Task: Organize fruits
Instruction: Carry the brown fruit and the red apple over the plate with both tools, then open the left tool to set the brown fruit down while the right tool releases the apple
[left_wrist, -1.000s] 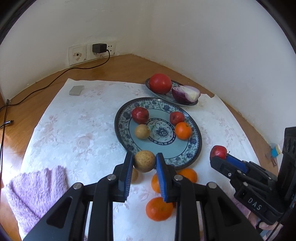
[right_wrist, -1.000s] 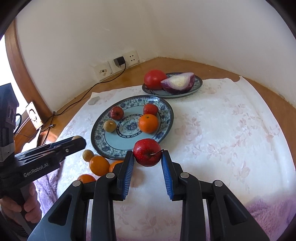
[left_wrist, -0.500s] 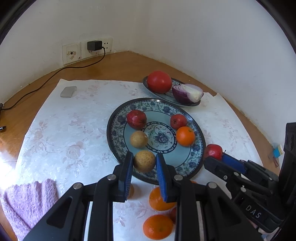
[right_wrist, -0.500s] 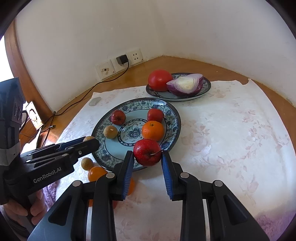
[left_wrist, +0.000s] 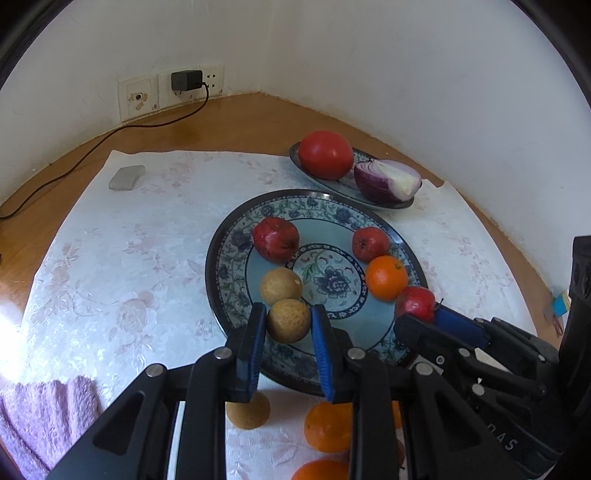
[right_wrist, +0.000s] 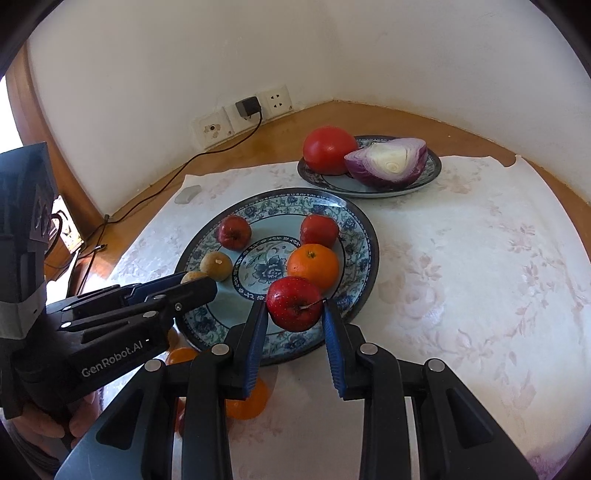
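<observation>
Your left hand-held gripper (left_wrist: 289, 325) tilts steeply down over the near rim of the large patterned plate (left_wrist: 225, 269), its pads clamped on a tan round fruit (left_wrist: 288, 319) just beside a second tan fruit (left_wrist: 281, 286) lying on the plate. To its right, your right hand-held gripper (right_wrist: 295, 314) slopes down likewise, clamped on a red apple (right_wrist: 294, 308) above the plate's near edge, close to the orange (right_wrist: 313, 266). A second ago both fruits hung short of the plate over the tablecloth (right_wrist: 461, 277); you have since carried them forward and lower, grips unchanged.
</observation>
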